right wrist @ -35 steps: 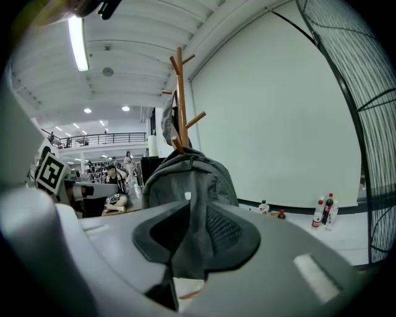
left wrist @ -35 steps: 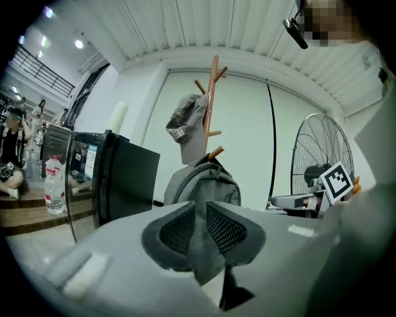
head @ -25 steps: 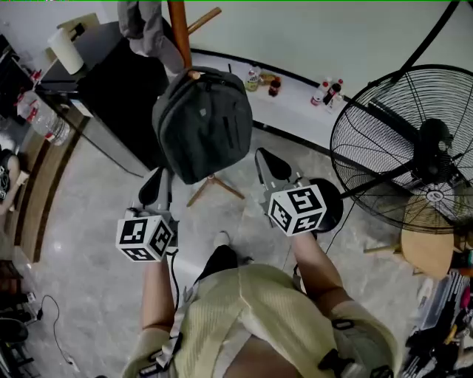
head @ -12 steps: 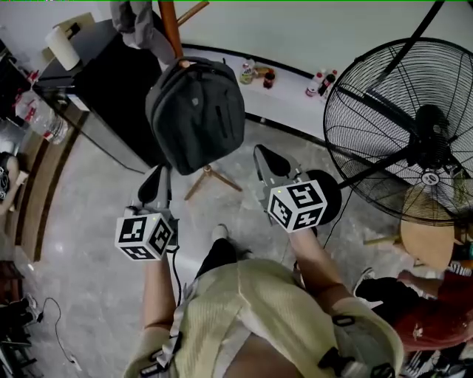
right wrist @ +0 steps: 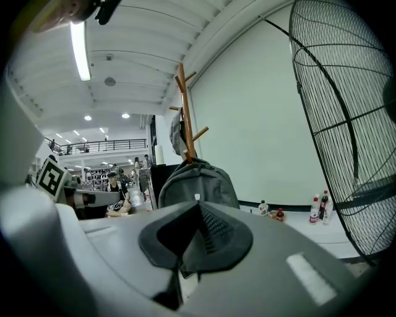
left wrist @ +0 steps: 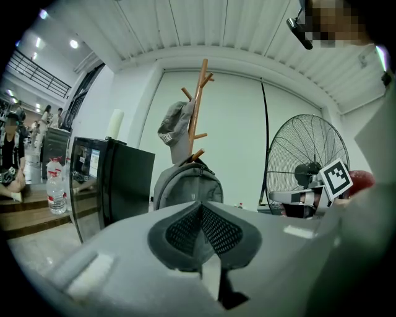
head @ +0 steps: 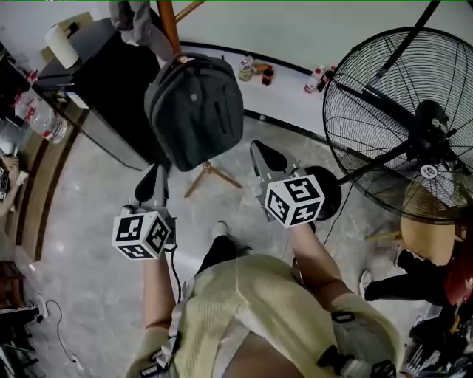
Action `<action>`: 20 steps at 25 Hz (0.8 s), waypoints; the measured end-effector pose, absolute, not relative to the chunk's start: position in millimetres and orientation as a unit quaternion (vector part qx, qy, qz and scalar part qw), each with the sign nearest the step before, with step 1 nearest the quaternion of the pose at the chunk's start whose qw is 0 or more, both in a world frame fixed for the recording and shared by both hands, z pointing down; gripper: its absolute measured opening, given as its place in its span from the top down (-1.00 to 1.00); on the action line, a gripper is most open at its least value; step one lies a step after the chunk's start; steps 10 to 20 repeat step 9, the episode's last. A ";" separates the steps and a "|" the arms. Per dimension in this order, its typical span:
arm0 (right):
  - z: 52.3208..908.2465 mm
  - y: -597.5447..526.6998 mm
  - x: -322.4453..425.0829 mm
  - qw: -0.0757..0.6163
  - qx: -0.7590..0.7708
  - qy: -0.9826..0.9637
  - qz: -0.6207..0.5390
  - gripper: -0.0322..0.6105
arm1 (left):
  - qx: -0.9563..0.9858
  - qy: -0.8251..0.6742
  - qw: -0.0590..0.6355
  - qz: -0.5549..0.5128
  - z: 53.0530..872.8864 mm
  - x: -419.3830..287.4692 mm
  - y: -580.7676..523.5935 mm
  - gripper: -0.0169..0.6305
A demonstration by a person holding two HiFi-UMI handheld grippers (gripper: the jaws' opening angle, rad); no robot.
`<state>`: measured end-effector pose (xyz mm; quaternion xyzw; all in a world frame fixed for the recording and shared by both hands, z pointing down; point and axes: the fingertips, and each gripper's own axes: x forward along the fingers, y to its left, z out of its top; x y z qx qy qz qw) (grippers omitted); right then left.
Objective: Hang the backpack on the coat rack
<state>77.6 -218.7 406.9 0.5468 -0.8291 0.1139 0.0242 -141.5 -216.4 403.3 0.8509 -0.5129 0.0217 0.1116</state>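
The dark grey backpack (head: 196,111) hangs by its top loop from a peg of the wooden coat rack (head: 168,26), in front of the pole. It also shows straight ahead in the left gripper view (left wrist: 187,189) and the right gripper view (right wrist: 198,182). My left gripper (head: 156,173) is shut and empty, a little below and left of the bag. To the bag's lower right, my right gripper (head: 261,151) is shut too, with nothing in it. Neither touches the backpack. A grey garment (head: 133,18) hangs higher on the rack.
A large black floor fan (head: 414,125) stands close on the right. A black cabinet (head: 111,81) is left of the rack, and bottles (head: 251,70) line the white ledge behind. A round wooden stool (head: 425,240) and a person's legs (head: 406,284) are at the lower right.
The backpack hangs as before. Both grippers have shifted slightly and stay shut. A person in red and black came into view at the lower right.
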 end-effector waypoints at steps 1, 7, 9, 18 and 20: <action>407.2 -219.2 77.1 0.024 0.547 -0.829 0.114 0.89 | 0.851 -0.513 0.112 0.022 404.3 -142.3 -216.9 0.95; 407.4 -223.4 75.6 0.021 0.548 -0.828 0.115 0.89 | 0.851 -0.512 0.116 0.025 407.2 -144.6 -221.8 0.95; 407.0 -225.2 74.8 0.019 0.550 -0.827 0.115 0.89 | 0.851 -0.511 0.118 0.025 407.7 -145.8 -223.9 0.95; 407.0 -225.2 74.8 0.019 0.550 -0.827 0.115 0.89 | 0.851 -0.511 0.118 0.025 407.7 -145.8 -223.9 0.95; 407.0 -225.2 74.8 0.019 0.550 -0.827 0.115 0.89 | 0.851 -0.511 0.118 0.025 407.7 -145.8 -223.9 0.95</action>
